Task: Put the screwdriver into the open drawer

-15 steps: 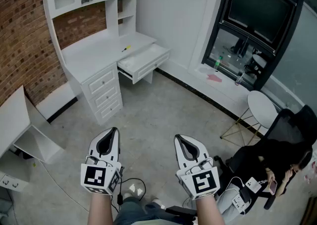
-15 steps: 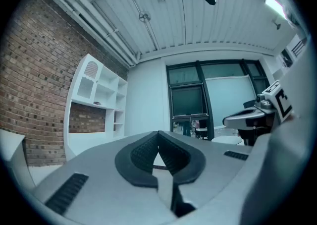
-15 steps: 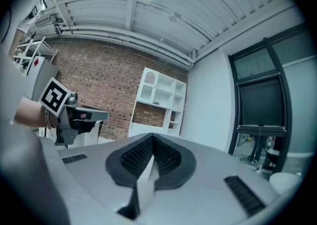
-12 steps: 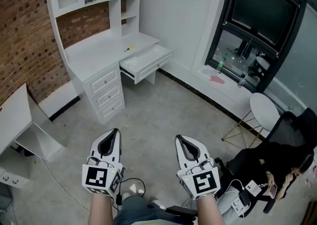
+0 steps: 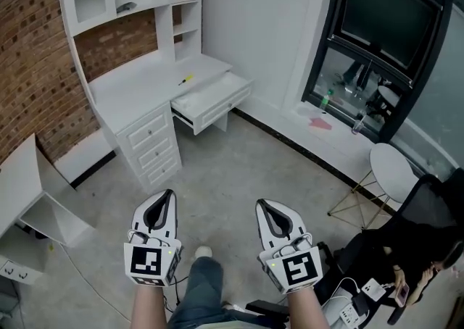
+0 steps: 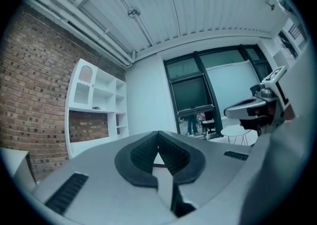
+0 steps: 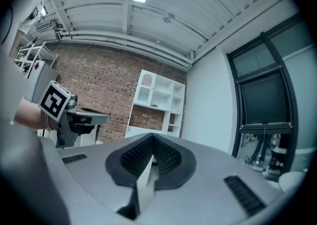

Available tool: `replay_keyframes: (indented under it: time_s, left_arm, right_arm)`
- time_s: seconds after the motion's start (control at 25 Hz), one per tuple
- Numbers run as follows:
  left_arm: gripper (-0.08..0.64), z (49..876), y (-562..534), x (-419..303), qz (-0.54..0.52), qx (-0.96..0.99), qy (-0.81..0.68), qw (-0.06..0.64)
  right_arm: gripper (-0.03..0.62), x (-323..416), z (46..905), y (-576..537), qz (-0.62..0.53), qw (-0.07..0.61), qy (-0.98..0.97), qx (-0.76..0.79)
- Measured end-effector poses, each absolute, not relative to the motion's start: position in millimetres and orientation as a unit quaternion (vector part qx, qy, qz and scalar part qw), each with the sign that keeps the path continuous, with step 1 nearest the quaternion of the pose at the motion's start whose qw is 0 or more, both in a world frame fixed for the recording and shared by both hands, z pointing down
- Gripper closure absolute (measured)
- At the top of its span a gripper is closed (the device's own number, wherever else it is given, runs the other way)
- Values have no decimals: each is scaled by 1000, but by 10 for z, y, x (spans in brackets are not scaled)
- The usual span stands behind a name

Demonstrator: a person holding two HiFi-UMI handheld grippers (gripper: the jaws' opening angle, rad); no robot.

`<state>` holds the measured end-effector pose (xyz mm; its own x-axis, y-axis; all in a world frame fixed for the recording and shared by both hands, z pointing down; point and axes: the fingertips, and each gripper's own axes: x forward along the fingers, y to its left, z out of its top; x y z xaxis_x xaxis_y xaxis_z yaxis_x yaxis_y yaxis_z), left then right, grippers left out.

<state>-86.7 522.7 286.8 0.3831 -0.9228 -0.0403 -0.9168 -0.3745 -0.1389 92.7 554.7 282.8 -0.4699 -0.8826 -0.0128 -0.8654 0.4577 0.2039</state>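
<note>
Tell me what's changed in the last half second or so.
The person's leg has swung forward between the two claws. Left claw and right claw stay shut and empty; the screwdriver still lies on the desk near the open drawer.

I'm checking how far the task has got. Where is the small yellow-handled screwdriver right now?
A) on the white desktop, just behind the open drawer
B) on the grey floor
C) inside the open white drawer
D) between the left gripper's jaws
A: in the head view the small yellow-handled screwdriver lies on the white desktop, just behind the open white drawer, not inside it.
</note>
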Motion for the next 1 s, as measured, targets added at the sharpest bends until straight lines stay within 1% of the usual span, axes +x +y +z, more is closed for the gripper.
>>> replay_keyframes:
  time_s: [0.12, 0.24, 0.64, 1.0]
  left_arm:
    - [546, 2946, 4814, -842, -29, -834, 545, 79]
    - [546, 3039, 4244, -872, -25, -843, 533, 64]
    - [546, 2954, 2309, -1315, -9, -850, 523, 53]
    - [546, 3087, 1285, -1576, -19, -848, 529, 25]
  right_arm:
    - [581, 918, 2851, 5135, -92, 41, -850, 517]
    - [581, 850, 2909, 4565, -86, 56, -848, 520]
    - [581, 318, 2822, 2632, -100, 80, -852, 507]
    - [581, 191, 3013, 1646, -84, 115, -845, 515]
